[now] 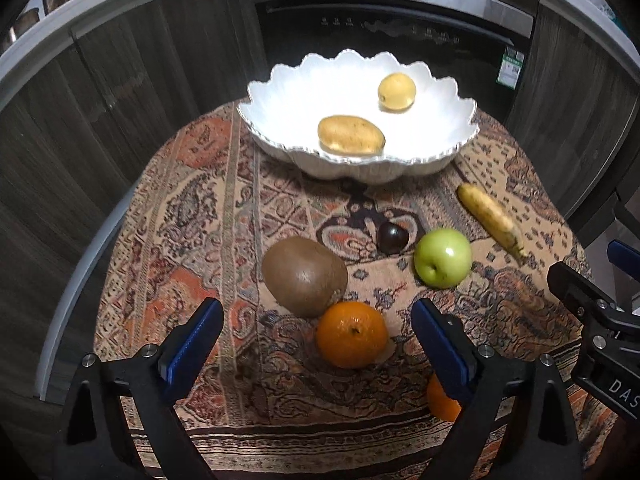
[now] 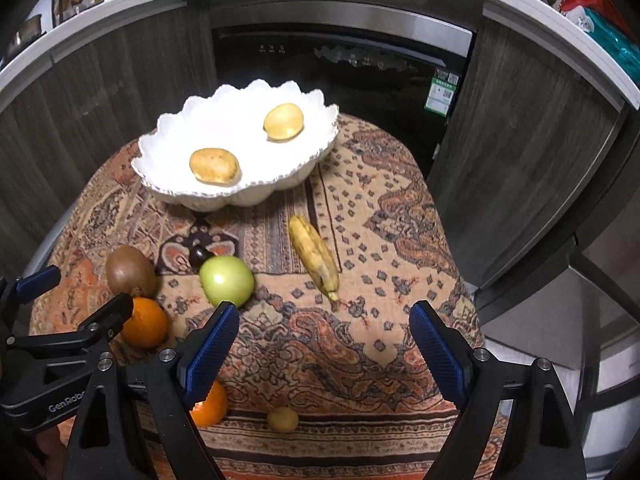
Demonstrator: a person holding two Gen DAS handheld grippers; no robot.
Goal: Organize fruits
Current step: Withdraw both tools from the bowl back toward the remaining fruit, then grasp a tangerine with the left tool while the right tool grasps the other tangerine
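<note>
My left gripper point(image 1: 318, 310) is open low over the patterned cloth, with an orange point(image 1: 352, 334) lying between its blue pads and touching neither. A brown kiwi point(image 1: 304, 276) leans against that orange. Beyond are a dark plum point(image 1: 393, 237), a green apple point(image 1: 443, 258) and a banana point(image 1: 492, 220). My right gripper point(image 2: 324, 312) is open too and holds nothing; the banana's point(image 2: 314, 258) stem end lies just ahead of its tips and the apple point(image 2: 227, 282) is by its left finger. The white scalloped bowl point(image 2: 168, 136) holds two yellowish fruits.
A second orange point(image 2: 210, 404) and a small brown fruit point(image 2: 283, 419) lie near the table's front edge. The cloth-covered table point(image 2: 400, 208) drops off on every side. A dark appliance point(image 2: 360, 68) and wooden cabinet doors point(image 2: 520, 140) stand behind it.
</note>
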